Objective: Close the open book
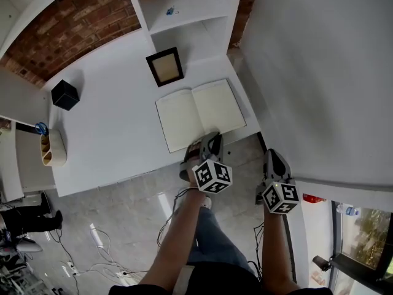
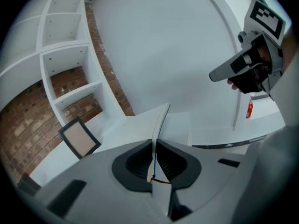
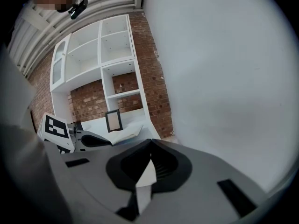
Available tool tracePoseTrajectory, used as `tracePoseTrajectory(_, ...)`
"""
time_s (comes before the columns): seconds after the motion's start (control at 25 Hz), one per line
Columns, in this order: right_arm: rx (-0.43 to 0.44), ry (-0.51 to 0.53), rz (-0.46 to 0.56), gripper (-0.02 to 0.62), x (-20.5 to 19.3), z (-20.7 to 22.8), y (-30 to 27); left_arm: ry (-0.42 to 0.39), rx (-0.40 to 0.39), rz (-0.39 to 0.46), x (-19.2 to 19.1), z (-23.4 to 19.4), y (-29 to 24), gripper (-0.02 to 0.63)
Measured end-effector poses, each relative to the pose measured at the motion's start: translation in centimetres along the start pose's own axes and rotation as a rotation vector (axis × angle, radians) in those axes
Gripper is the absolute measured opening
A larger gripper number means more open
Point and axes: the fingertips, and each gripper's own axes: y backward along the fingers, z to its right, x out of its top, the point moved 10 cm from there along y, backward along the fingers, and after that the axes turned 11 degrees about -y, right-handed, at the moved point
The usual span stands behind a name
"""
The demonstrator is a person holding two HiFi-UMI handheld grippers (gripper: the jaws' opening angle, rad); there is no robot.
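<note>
Where left tongs [image 1: 208,141] pinch, one open book [image 1: 202,111]

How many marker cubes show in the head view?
2: one marker cube on the left claw at the near edge of the book, the other on the right claw.

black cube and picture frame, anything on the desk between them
Nothing: the head view shows bare white desk between the black cube and the picture frame.

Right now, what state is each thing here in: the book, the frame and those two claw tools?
Book: open, lying on the table.
Left gripper: shut on the book's near edge.
Right gripper: shut, empty, clear of the table.
Picture frame: standing upright.
</note>
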Motion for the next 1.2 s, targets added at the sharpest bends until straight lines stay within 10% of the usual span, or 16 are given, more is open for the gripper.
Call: tracePoseTrajectory(1.2,0.138,0.051,-0.066,-0.002,-0.7,-5.8,-3.7,0.914,0.229,0.119,-9.3,-2.8,5.9,0.015)
